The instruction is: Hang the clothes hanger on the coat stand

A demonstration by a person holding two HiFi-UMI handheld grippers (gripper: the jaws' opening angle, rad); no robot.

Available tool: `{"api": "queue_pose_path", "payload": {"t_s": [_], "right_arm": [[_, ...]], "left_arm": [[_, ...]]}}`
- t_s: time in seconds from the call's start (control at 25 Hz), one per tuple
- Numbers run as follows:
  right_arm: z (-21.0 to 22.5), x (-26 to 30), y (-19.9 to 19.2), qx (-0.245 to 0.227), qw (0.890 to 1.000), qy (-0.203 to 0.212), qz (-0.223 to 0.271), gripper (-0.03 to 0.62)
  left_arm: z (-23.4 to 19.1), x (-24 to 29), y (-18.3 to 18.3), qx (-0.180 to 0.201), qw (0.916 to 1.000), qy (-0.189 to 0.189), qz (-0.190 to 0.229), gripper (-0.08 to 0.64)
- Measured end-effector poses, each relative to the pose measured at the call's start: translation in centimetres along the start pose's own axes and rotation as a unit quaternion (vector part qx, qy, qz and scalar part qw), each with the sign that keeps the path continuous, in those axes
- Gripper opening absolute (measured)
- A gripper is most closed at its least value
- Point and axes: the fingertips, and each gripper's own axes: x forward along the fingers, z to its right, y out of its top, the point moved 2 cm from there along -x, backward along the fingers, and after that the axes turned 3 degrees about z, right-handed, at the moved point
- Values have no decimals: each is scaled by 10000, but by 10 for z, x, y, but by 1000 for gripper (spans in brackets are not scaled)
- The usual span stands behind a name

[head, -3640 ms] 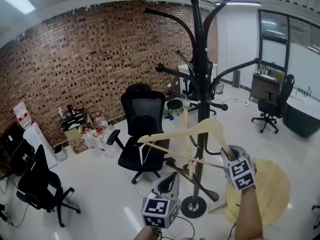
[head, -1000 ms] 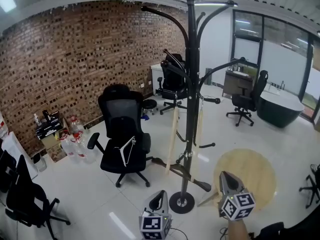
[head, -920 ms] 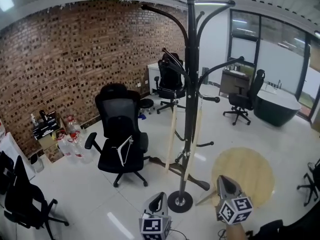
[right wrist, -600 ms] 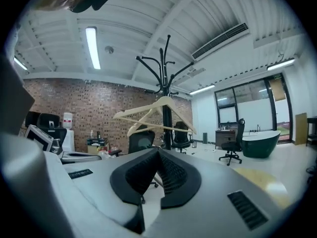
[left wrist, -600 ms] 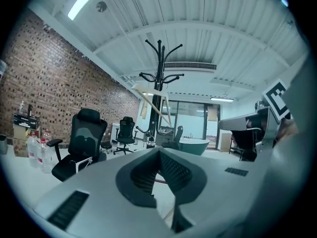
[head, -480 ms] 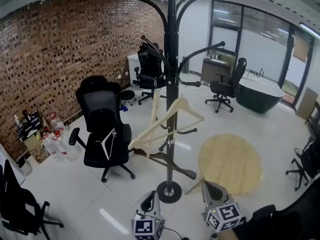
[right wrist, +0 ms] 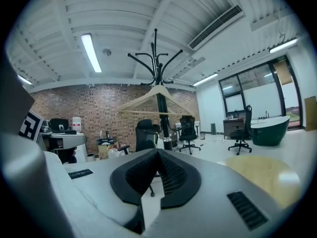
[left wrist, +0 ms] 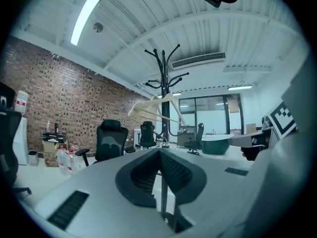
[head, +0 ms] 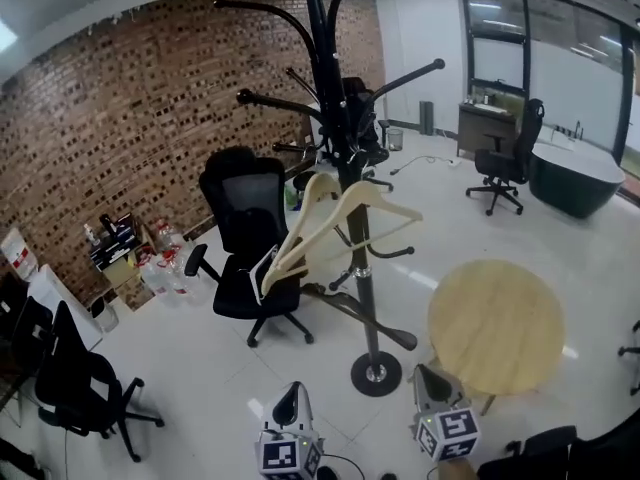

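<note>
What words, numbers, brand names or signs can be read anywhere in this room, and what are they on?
No words or numbers can be read anywhere.
Left cube and right cube: black-and-white square patterns only, no letters.
Water jug: red label, too small to read.
Plastic bottles: labels too small to read.

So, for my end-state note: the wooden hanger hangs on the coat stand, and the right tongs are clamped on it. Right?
Not quite: the wooden hanger does hang on the coat stand, but the right tongs are shut on nothing, as the right gripper view shows.
</note>
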Motion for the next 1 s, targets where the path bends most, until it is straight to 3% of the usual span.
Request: {"api": "queue_pose_path", "payload": {"t_s": [0.16, 0.32, 0.6, 0.8, 1.0], "right_arm": [[8, 7, -16, 144, 9997, 162, -126, 0], [-5, -5, -15, 148, 9993, 293, -188, 0], [-82, -34, -18, 125, 9998, -68, -123, 0], [-111, -65, -18, 144, 9995, -202, -193, 0], [-189, -73, -38, 203, 9982, -434, -354, 0]], "left_arm": [[2, -4, -14, 15, 9995, 282, -127, 11], [0, -17, -17, -39, 9994, 326, -117, 11], [-38, -75, -24, 37, 9995, -274, -184, 9], [-29, -96, -22, 92, 9976, -649, -223, 11], [-90, -128, -28, -70, 9956, -903, -247, 11]]}}
